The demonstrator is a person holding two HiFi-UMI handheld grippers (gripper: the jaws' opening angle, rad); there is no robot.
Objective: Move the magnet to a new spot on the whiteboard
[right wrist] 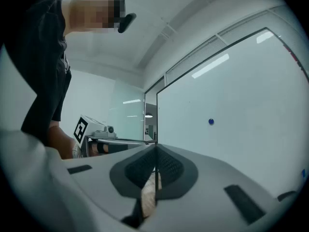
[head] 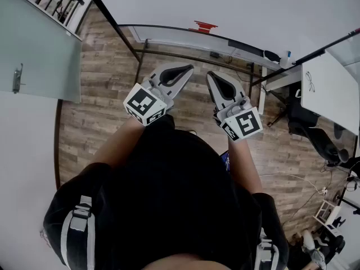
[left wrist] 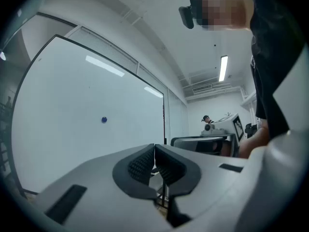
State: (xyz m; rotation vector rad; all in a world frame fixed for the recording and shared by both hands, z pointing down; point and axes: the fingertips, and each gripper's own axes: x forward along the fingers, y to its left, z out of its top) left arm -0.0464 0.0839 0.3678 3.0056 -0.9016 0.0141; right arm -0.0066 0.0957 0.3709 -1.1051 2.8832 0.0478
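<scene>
Both grippers are held level in front of the whiteboard, well apart from it. The left gripper has its fingers closed tip to tip on nothing. The right gripper is the same, its fingers pressed together along a thin seam and empty. Each finger is a smooth, rounded shell of pale grey plastic with a black pad, finely ribbed like a file.

The magnet is a small round blue dot stuck on the board's glossy white face, about mid-height, with nothing touching it. The right gripper view shows it too, along with the board's thin dark frame and long light reflections on the whiteboard.

Only the gripper views show the magnet. The head view looks steeply down instead. There the left gripper and the right gripper point forward side by side over a floor of grey-brown wood-look planks. Their marker cubes (white, printed with black squares) sit at the wrists, left cube and right cube. The person's black sleeves fill the lower frame.

Each gripper view also catches the other gripper's cube off to the side.
</scene>
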